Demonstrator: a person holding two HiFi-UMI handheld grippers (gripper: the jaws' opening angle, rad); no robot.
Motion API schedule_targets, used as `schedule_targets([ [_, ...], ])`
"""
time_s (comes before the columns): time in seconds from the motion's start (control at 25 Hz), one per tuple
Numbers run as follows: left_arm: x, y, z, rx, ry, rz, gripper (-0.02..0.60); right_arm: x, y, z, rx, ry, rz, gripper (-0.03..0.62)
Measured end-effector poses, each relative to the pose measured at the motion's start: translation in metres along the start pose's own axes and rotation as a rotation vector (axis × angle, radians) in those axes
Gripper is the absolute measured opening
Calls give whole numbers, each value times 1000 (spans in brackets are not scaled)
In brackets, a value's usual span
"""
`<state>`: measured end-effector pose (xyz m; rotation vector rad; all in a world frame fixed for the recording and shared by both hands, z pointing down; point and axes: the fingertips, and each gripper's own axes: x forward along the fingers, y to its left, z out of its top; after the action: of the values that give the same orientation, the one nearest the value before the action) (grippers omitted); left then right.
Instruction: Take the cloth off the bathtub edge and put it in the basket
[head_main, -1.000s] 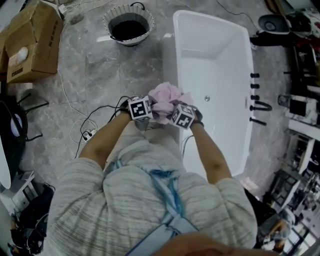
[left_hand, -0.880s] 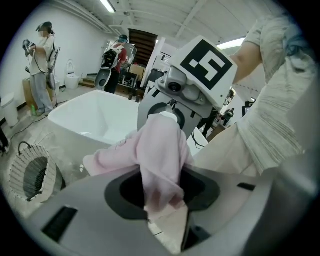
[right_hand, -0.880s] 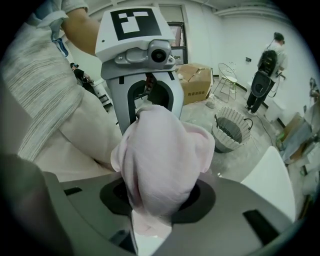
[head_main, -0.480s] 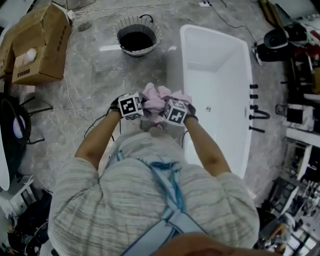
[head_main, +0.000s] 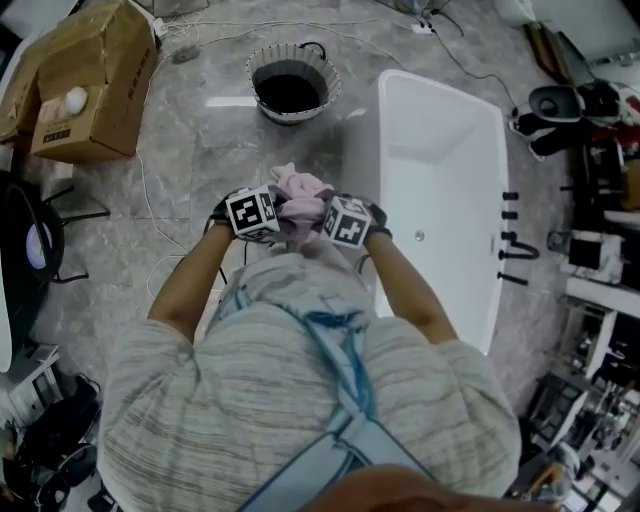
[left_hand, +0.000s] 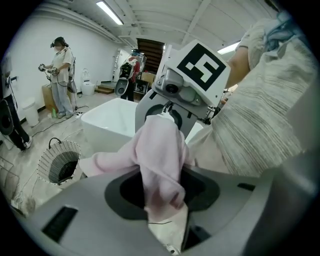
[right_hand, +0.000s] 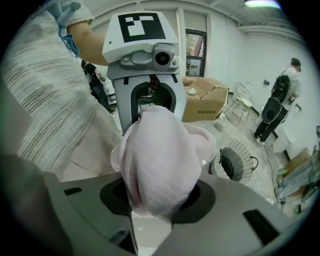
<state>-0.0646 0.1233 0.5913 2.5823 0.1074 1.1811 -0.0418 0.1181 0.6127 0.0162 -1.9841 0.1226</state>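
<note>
The white bathtub (head_main: 440, 140) fills the right of the head view, and grey stone floor (head_main: 190, 160) takes up the left and middle. The person stands at the tub's left edge with both arms stretched forward. A cardboard box (head_main: 85, 85) sits at the far left. The basket (head_main: 325, 72), round with a dark inside, stands on the floor just beyond the tub's far left corner.

The pink cloth (head_main: 300, 195) is bunched into a ball between the two tools. The left hand-held gripper (head_main: 278, 215) is clamped on one fold of it, with fabric spilling out of its jaws and over them. The right hand-held gripper (head_main: 320, 216) is clamped on another fold, and the wad swells out past its jaws. Neither holds anything else.

A second ago the bundle overlapped the tub's left rim. Now it hangs over the floor, clear of the rim and touching nothing but the tools. It has moved sideways away from the tub, and the basket lies straight ahead of it, still well apart. The lifting-off appears done, so what remains, by my reading, is the carry forward and the drop. Both grips look secure enough for that. The loose tail under the left tool is the part most likely to snag on the basket's rim.
</note>
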Motion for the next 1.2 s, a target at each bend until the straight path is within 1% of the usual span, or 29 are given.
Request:
schedule_targets([
  [0.16, -7, 25, 1, -20, -14, 19, 166, -1, -26, 9, -26, -16, 7, 169],
  [0.4, -12, 74, 22, -55, -5, 23, 166, -10, -79, 7, -56, -44, 43, 169],
  [0.56, -16, 109, 45, -75, -2, 15, 166, -21, -120, 2, -76, -53, 70, 169],
  [0.68, -20, 143, 66, -71, 4, 27, 166, -32, -158, -4, -91, -70, 74, 169],
  [0.8, -23, 173, 94, -71, 0, 46, 166, -48, -193, -11, -104, -84, 77, 169],
  [0.92, -25, 199, 120, -68, -11, 65, 166, -63, -224, -19, -123, -94, 68, 169],
  [1.08, -34, 233, 142, -52, -4, 94, 166, -77, -264, -20, -137, -109, 34, 169],
  [1.2, -39, 251, 154, -37, 3, 101, 166, -84, -285, -19, -134, -116, 12, 169],
])
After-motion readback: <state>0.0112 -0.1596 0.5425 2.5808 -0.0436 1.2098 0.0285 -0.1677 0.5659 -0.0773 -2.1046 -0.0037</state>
